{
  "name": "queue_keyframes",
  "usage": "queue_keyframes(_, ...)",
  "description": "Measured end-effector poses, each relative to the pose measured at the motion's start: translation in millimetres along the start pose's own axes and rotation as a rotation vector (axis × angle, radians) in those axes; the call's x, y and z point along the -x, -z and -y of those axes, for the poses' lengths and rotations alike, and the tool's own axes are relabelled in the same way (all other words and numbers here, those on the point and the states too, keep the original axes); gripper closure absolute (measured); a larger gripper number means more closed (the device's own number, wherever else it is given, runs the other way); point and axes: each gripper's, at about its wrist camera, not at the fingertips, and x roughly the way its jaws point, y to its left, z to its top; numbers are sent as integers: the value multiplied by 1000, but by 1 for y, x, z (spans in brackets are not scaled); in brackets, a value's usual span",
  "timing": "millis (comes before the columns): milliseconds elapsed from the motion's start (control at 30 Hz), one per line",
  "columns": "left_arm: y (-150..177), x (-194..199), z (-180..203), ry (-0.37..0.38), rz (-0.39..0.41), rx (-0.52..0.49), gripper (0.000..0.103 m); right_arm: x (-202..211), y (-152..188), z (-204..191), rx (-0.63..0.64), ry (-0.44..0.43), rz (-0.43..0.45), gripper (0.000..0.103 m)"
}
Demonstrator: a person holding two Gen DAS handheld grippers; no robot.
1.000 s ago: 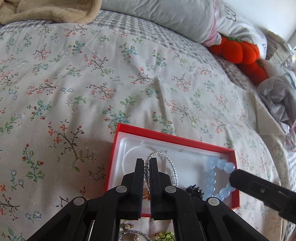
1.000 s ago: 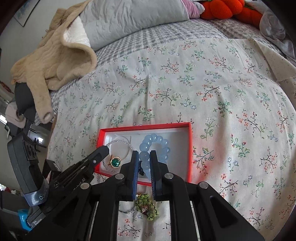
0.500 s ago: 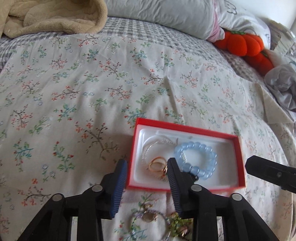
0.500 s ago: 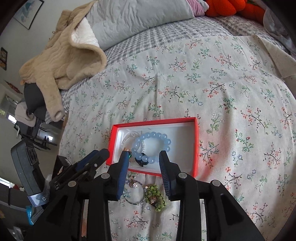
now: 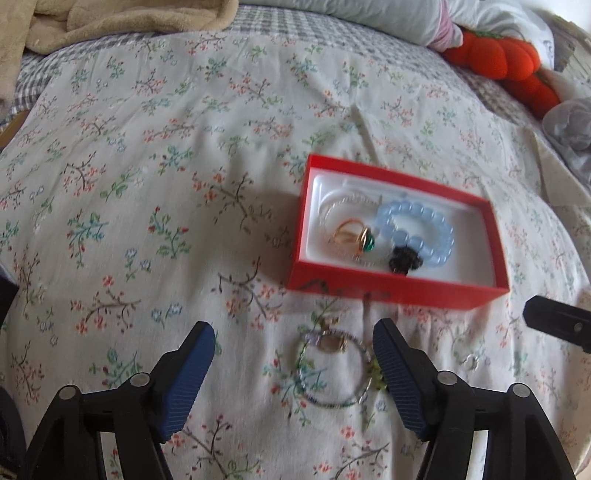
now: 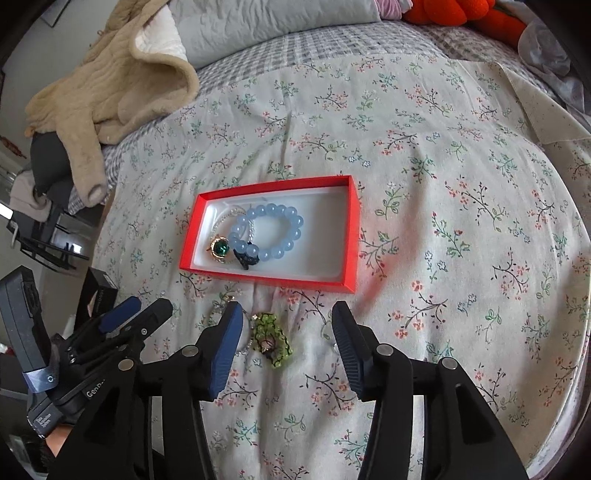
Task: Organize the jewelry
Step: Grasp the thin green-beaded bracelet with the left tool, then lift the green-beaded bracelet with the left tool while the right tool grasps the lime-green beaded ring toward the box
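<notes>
A red box with a white lining lies on the floral bedspread. It holds a pale blue bead bracelet, a gold ring with a green stone, a thin silver chain and a small black piece. Loose on the spread, in front of the box, lie a thin beaded hoop bracelet and a green beaded piece. My left gripper is open and empty above the hoop. My right gripper is open and empty above the green piece.
A beige blanket and grey pillow lie at the bed's head. An orange plush pumpkin and crumpled grey cloth sit at the far right. The bed edge drops off at left, by dark furniture.
Both grippers were shut over the box, on the ring and the blue bracelet. They opened, left those pieces in the box, and drew back toward me above the loose jewelry.
</notes>
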Motion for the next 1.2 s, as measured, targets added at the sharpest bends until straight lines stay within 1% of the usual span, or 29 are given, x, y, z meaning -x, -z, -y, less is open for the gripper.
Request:
queue_keyframes(100,10,-8,-1,-6,-45,0,28,-2,7,5,-10,25,-23,47)
queue_keyframes(233,22,-22,0,29,-134,32,28,-10,18,12,-25,85,-81,46)
queue_keyframes(300,26,-27,2,40,-155,35,28,-13,23,14,-23,97,-101,46)
queue_keyframes(467,30,-41,7,38,-185,36,28,-20,30,13,-10,106,-129,46)
queue_keyframes(500,31,-44,7,37,-191,43,30,-20,31,13,-7,108,-131,46)
queue_keyframes(533,31,-46,7,37,-195,48,33,-21,31,13,-6,111,-133,46)
queue_keyframes(600,32,-52,7,36,-205,53,45,-23,31,13,-8,114,-137,46)
queue_keyframes(633,32,-55,7,35,-208,52,48,-23,31,14,-11,114,-138,46)
queue_keyframes(667,33,-58,7,32,-211,52,54,-24,31,13,-14,115,-140,46)
queue_keyframes(767,33,-65,6,3,-203,49,66,-28,30,12,-17,116,-146,46)
queue_keyframes(800,33,-67,6,-7,-196,47,73,-29,30,11,-17,116,-148,46)
queue_keyframes(833,34,-67,7,-28,-185,30,78,-30,30,10,-17,115,-150,46)
queue_keyframes(867,34,-68,9,-43,-177,13,87,-31,30,10,-16,113,-152,46)
queue_keyframes(900,35,-67,11,-49,-167,-2,100,-32,30,9,-17,112,-155,46)
queue_keyframes(933,35,-66,12,-49,-161,-6,103,-33,30,9,-18,110,-158,46)
queue_keyframes(967,35,-65,11,-45,-158,-3,103,-35,30,9,-19,109,-161,46)
queue_keyframes(1200,33,-41,0,-1,-121,21,103,-42,29,11,-24,120,-179,46)
